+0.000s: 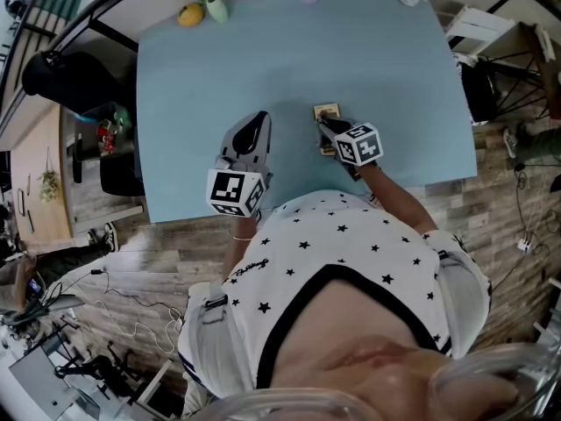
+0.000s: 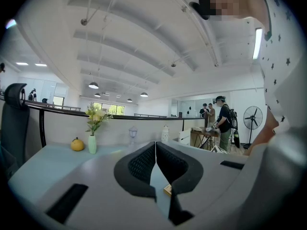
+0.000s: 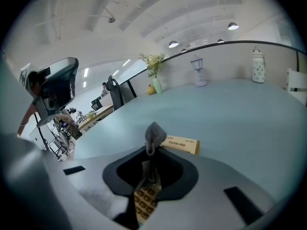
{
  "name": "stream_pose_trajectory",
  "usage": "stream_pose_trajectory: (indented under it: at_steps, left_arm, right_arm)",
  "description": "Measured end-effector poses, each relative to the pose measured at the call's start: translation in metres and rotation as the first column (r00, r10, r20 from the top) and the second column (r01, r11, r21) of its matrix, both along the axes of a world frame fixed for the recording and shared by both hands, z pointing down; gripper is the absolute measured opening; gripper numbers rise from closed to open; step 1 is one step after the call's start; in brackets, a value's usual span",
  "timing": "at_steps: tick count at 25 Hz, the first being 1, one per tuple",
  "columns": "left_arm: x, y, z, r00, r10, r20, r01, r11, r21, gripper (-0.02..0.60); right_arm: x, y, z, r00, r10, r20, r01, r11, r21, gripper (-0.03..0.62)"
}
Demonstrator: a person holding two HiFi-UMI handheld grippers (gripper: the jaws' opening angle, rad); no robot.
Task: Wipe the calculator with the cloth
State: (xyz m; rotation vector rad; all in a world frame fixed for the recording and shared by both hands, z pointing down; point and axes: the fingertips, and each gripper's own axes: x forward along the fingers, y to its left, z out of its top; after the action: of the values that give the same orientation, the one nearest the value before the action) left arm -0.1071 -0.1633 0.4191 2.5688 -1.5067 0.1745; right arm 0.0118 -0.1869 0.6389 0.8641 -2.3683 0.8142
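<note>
Two grippers split the work: your right gripper [image 3: 151, 153] pinches the cloth [image 3: 154, 133] directly over the calculator [image 3: 182, 144] on the table [image 1: 263, 60], likely ready for wiping. Your left gripper [image 2: 155, 146] hovers alongside, jaws pressed together, empty.

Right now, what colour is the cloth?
Grey; the cloth shows best in the right gripper view.
</note>
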Motion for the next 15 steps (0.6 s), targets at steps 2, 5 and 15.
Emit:
stream_pose_trajectory:
  at_steps: [2, 5, 15]
  left_arm:
    - [0.001, -0.001, 0.001, 1.000, 0.005, -0.001, -0.005, 1.000, -0.003, 0.031]
    - [0.004, -0.002, 0.002, 1.000, 0.017, -0.001, -0.017, 1.000, -0.005, 0.031]
    - [0.019, -0.005, 0.001, 0.998, 0.063, 0.000, -0.063, 0.998, -0.009, 0.031]
  right_arm:
    - [0.003, -0.002, 0.001, 1.000, 0.010, 0.000, -0.010, 1.000, -0.005, 0.049]
    - [0.012, -0.005, 0.001, 0.999, 0.037, 0.000, -0.037, 0.999, -0.012, 0.049]
    - [0.045, -0.014, -0.001, 0.991, 0.133, -0.009, -0.133, 0.991, -0.004, 0.049]
